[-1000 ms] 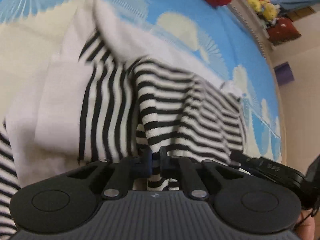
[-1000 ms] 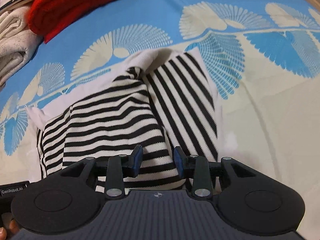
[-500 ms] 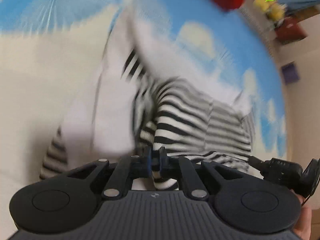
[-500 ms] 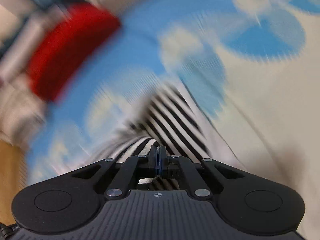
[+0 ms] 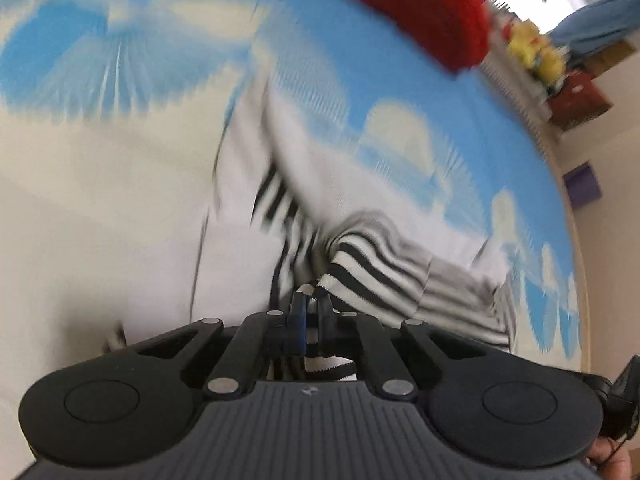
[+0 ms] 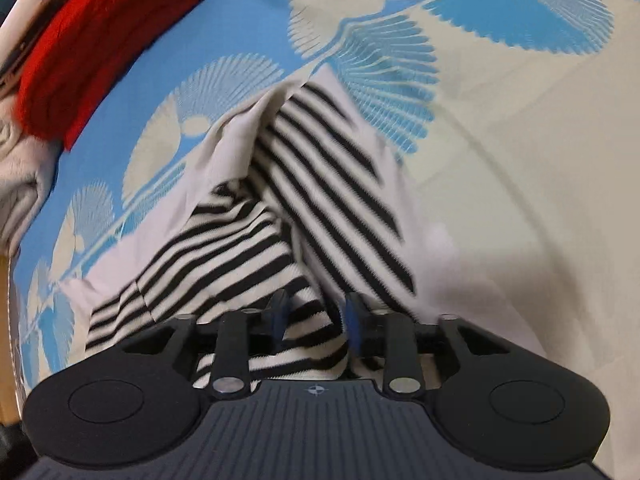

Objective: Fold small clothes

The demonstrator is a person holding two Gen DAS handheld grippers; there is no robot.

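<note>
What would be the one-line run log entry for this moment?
left gripper: shut on striped garment | right gripper: open over it | fold unfinished

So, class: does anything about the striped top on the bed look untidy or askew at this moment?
Yes. The striped top lies bunched and crooked on the bedsheet, its stripes running in clashing directions. The left gripper pinches one edge; the right gripper is open over it.
</note>
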